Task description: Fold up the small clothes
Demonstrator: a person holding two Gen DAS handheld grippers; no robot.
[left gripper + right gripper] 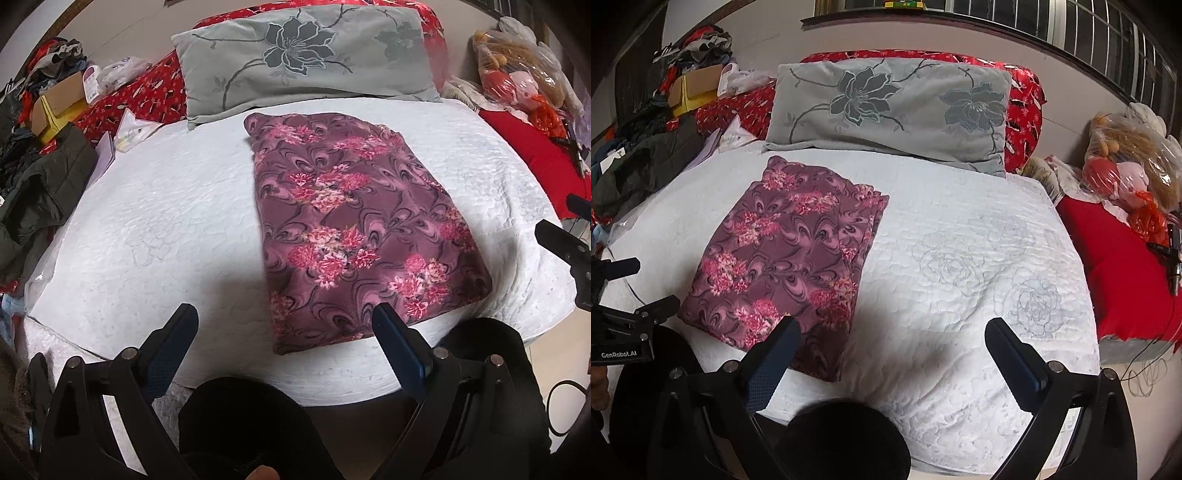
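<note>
Already folded into a neat rectangle, the purple floral garment (354,229) lies on the white quilted mattress pad (155,221), reaching its near edge, with the grey flowered pillow (306,59) along the far edge. Both tools hover above that near edge with fingers spread and empty, the left gripper (286,332) nearer the cloth's near-left corner, the right gripper (892,339) by its right side. Any further fold should probably pinch both near corners together and carry them evenly; layers beneath stay hidden.

Folded garment (354,229) lies on quilt (166,221), pillow (303,59) behind.
</note>
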